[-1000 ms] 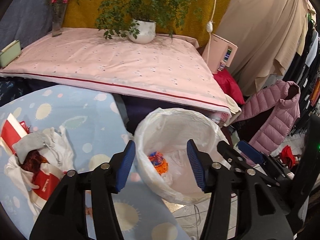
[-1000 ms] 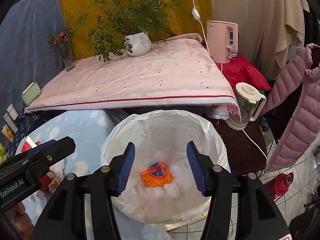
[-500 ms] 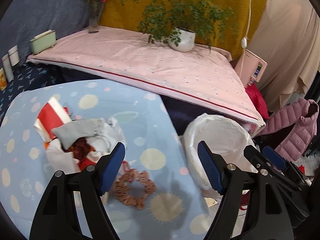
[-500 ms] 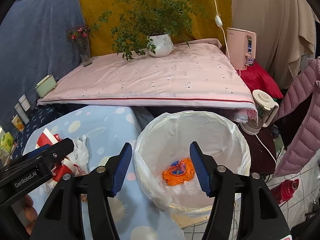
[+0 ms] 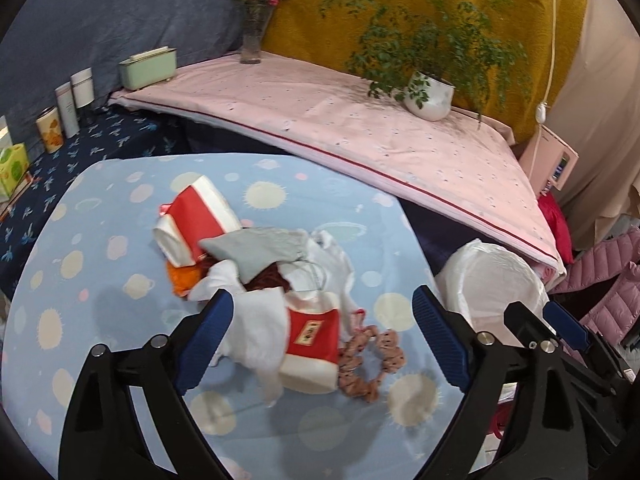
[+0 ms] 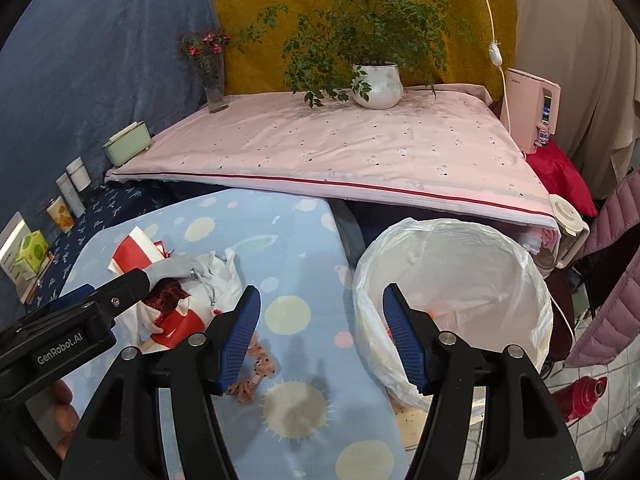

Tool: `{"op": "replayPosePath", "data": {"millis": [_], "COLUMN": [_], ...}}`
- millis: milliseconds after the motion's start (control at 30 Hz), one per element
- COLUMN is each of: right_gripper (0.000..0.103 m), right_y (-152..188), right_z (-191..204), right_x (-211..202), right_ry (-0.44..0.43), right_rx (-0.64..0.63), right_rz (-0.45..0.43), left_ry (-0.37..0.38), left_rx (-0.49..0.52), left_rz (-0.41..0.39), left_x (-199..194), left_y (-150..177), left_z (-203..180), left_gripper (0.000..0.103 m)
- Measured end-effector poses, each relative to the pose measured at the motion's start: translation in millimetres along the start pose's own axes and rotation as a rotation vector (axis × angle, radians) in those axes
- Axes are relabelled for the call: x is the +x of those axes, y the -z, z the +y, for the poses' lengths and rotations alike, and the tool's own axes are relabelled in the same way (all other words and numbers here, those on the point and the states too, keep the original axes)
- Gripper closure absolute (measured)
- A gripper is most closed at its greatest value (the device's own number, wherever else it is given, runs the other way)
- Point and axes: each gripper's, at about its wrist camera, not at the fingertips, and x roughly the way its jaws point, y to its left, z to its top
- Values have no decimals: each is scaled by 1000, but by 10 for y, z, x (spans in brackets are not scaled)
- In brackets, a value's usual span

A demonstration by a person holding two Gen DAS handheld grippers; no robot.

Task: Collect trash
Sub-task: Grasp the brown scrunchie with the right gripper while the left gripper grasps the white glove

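Both grippers have swung off the white plastic-lined round bin (image 6: 452,300) w/ nothing held: left gripper (image 5: 322,338), jaws just widened, now frames the red-and-white rag pile (image 5: 280,304) on the blue spotted cloth (image 5: 100,240), right gripper (image 6: 322,338) open too, so prob next pickup.

Blue (image 6: 100,60) and mustard (image 6: 256,20) drapes behind; pink-clothed table (image 6: 360,152) bearing potted plant (image 6: 376,84) and flower vase (image 6: 214,88); beige curtain (image 6: 580,60) right; tiled floor (image 6: 600,364).
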Motion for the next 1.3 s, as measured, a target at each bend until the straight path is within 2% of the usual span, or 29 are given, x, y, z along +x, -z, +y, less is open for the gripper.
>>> {"op": "replayPosePath", "data": {"millis": [300,533,600,733,800,867,967,1100,1267,1300], "right_gripper": [41,41,41,41,41,41,41,43,58,64], "right_y": [105,200,239,307,344,389,457,533,585,592], "right_z": [298,406,416,414,427,447,471,475,486,491], "right_x": [95,227,284,425,498,581,703,852,1028,1053], "right_ry": [-18,-14,-9,-10,-12,-10,-11,-14,-13,-13], "right_rx": [-45,-59,-60,-55,-58,-66,-71,-66,-64,-66], "right_rz": [37,70,85,119,132,150,177,207,244,250], "left_ry": [-29,3,18,57,75,89,100,106,100,99], "left_rx": [-73,-120,-130,-139,-140,-134,-132,-145,-145,-143], "left_rz": [48,101,114,141,152,160,172,177,161,157], "left_x": [87,219,256,324,345,362,389,383,320,299], "left_y": [75,95,98,112,123,141,156,158,135,126], "left_z": [366,545,582,631,650,661,694,757,796,798], "left_gripper": [12,13,18,41,49,66,84,92,92,92]}}
